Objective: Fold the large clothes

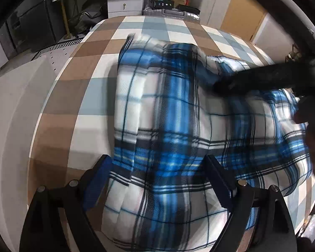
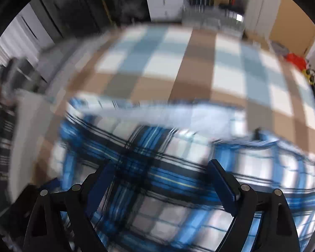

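Observation:
A blue, white and black plaid shirt [image 1: 174, 115] lies partly folded on a table covered with a brown, white and grey-blue checked cloth [image 1: 84, 67]. My left gripper [image 1: 157, 163] is open just above the shirt's near part, with the fabric showing between its fingers. The other gripper's black arm [image 1: 262, 77] reaches over the shirt from the right. In the right wrist view, which is blurred by motion, my right gripper [image 2: 159, 168] is open above the plaid shirt [image 2: 178, 157], and the checked cloth [image 2: 199, 63] stretches beyond it.
White drawer units [image 1: 125, 0] and a silver suitcase [image 1: 172, 13] stand behind the table's far edge. A white surface [image 1: 14, 115] borders the table on the left. Red items [image 2: 296, 59] lie at the far right.

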Demonstrator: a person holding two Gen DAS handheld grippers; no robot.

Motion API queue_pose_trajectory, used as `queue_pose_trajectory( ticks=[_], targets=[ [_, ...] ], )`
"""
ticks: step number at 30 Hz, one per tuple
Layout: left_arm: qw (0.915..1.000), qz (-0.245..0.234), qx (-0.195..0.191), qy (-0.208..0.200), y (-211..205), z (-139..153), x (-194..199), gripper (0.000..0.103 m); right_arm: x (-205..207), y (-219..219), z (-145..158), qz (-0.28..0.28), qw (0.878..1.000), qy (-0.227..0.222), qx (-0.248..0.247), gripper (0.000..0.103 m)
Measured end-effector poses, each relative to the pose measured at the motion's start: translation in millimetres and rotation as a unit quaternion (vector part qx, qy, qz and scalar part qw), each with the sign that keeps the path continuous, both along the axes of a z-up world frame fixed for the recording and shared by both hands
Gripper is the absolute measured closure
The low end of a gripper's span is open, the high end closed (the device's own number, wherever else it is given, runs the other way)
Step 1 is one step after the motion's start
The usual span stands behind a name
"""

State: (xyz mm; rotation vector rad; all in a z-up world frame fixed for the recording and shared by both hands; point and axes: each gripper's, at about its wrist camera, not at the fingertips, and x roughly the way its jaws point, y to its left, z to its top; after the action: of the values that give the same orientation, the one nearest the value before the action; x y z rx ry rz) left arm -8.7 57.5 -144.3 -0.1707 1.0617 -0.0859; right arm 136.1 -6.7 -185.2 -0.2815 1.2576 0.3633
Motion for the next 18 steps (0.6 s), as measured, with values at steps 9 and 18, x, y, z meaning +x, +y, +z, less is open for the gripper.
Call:
queue_pose_trajectory(
  ticks=[9, 18],
  targets=[
    [0.9998, 0.01, -0.014, 0.009, 6, 1, 2, 0.017, -36, -119, 58, -0.032, 0.994, -0.063, 0.087, 0.008],
    [0.999, 0.013, -0.042, -0.011, 8, 16, -7, 0.017, -84, -235, -2, -0.081, 0.996, -0.008, -0.027, 0.007]
  ],
)
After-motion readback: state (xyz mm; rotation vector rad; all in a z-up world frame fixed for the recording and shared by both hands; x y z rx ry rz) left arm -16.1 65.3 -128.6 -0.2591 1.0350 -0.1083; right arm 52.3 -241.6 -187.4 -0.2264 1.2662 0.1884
